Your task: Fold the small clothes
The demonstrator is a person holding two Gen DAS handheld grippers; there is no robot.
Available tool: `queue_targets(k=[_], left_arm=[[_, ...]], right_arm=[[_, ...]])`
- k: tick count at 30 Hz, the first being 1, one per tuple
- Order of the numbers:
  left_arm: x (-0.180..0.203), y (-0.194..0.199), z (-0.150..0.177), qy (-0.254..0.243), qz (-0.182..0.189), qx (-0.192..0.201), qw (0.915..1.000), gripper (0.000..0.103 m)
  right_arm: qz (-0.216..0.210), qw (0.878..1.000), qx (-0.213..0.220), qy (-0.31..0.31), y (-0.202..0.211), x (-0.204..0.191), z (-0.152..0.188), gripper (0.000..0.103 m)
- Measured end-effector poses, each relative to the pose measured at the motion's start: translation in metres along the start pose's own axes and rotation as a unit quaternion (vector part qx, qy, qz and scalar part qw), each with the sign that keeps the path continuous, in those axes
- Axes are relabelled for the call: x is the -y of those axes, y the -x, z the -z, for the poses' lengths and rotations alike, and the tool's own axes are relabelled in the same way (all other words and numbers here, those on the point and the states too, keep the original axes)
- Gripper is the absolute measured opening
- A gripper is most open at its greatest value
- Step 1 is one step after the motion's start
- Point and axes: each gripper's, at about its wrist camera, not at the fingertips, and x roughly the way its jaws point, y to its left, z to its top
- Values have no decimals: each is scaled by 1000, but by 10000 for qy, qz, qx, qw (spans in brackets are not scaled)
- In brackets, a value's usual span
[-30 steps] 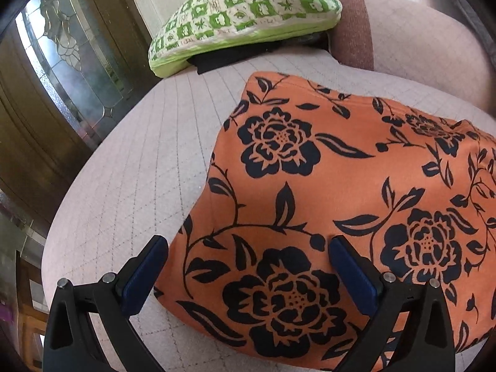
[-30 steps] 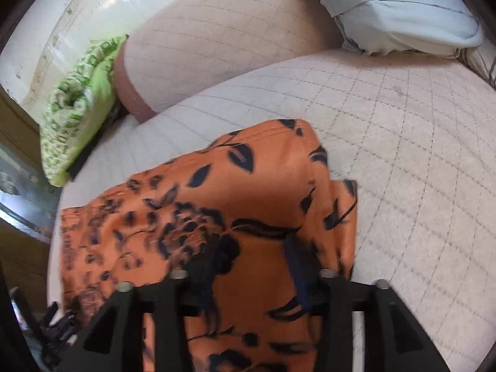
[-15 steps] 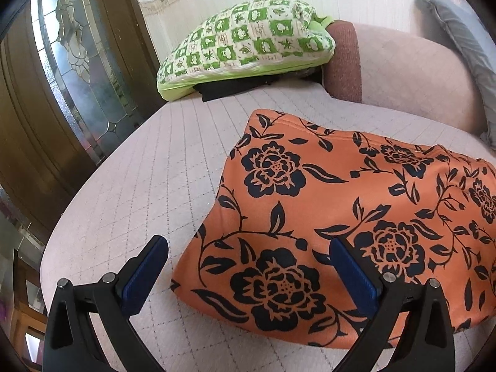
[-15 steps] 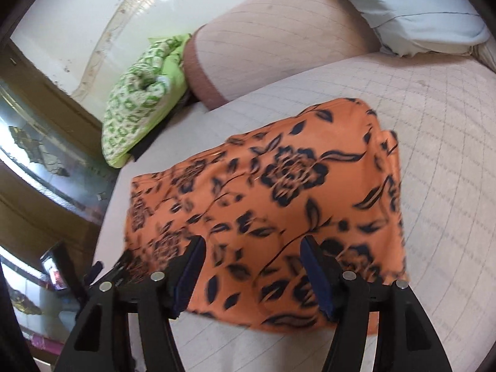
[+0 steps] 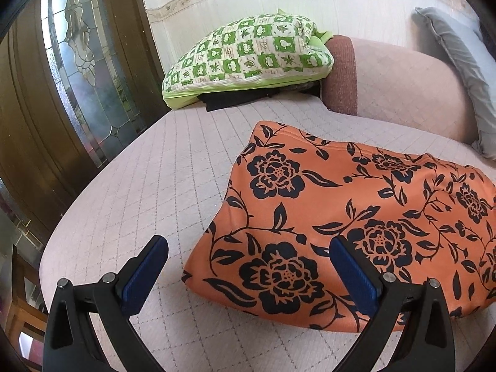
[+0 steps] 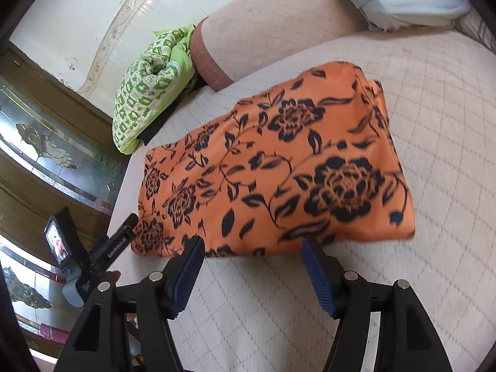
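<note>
I see the folded orange floral garment (image 6: 272,167) lying on the quilted sofa seat (image 6: 434,99), long axis running from the green checked cushion (image 5: 248,52) toward the grey pillow (image 5: 458,59). Both my left hand-held gripper (image 5: 248,266) and right hand-held gripper (image 6: 252,262) stand open, empty. Only the right view shows "GenRobot.AI" on the left one.

Pale pink quilted bed (image 5: 130,192), 3 things on it.
Folded orange floral garment (image 5: 356,217) lies flat mid-surface; green checked cushion (image 5: 248,52) at far edge on dark fabric (image 5: 235,99); grey pillow (image 5: 465,71) leans on padded headboard (image 5: 403,80).
</note>
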Motion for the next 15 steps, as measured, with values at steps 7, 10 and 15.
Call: queue_targets(k=[7,10,15], left_arm=[[-8,5,3,62,-3,32,10000,103],[-11,5,4,98,11,4,10000,103],[-14,6,7,60,-23,18,10000,103]], right_arm=[[70,10000,-35,-2,-1,1,9,68],[42,10000,-70,-24,-3,2,10,68],[72,9998,-158,-40,-8,3,13,68]])
